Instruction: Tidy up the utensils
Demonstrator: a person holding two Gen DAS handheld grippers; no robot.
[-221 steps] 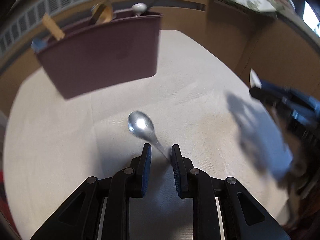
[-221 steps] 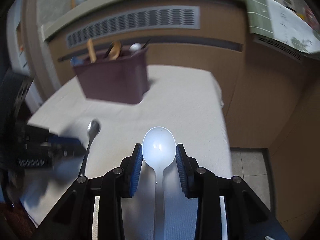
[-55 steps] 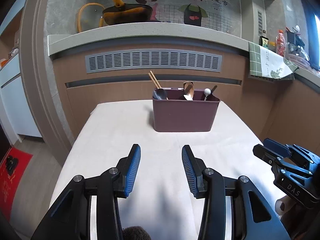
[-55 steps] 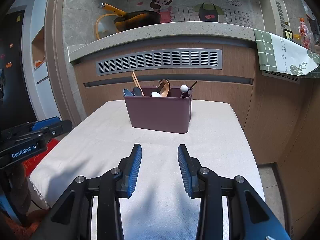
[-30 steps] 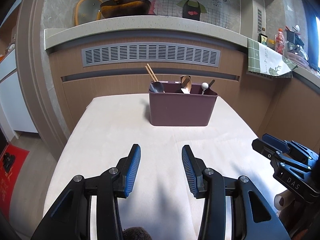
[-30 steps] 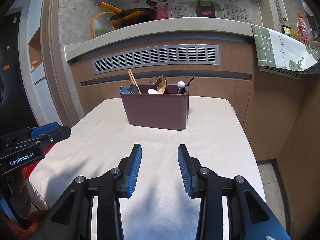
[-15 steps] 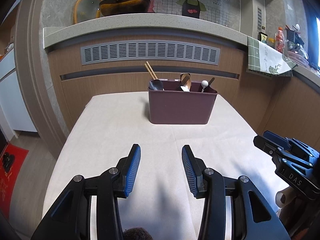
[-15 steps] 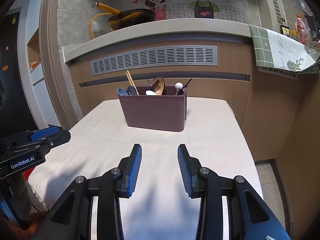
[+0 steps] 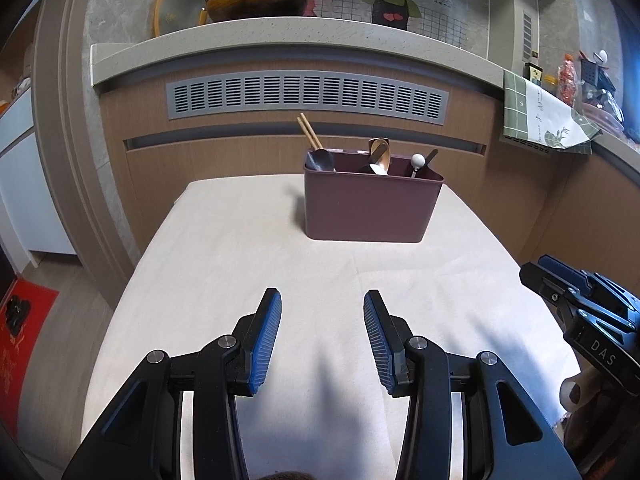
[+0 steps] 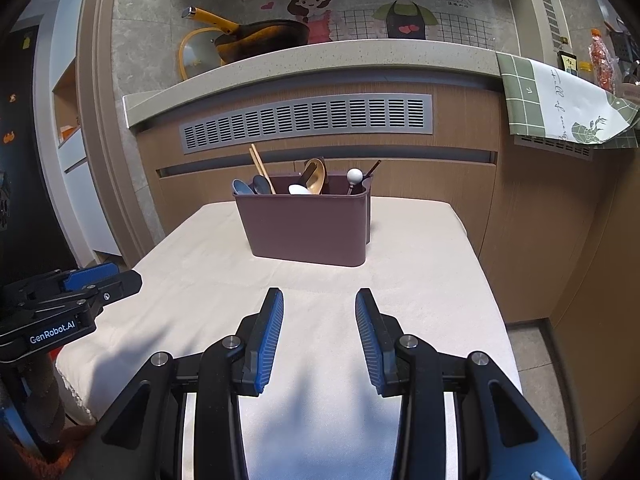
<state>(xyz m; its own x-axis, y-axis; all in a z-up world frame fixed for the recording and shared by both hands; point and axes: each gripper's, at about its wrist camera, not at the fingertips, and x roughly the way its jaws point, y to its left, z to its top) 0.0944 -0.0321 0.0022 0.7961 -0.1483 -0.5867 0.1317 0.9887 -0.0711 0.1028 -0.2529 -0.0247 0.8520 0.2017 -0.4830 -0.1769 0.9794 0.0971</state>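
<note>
Both tongs wide apart, empty

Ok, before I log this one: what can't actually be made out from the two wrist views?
- Lower ends of the utensils, both views: hidden by the walls of the maroon plastic utensil caddy.
- Any dividers inside the caddy: the near wall blocks them.
- Small black-handled utensil at the caddy's right end: too small to identify.
- Near part of the cream-clothed table: covered by the open, empty left gripper and right gripper.
</note>
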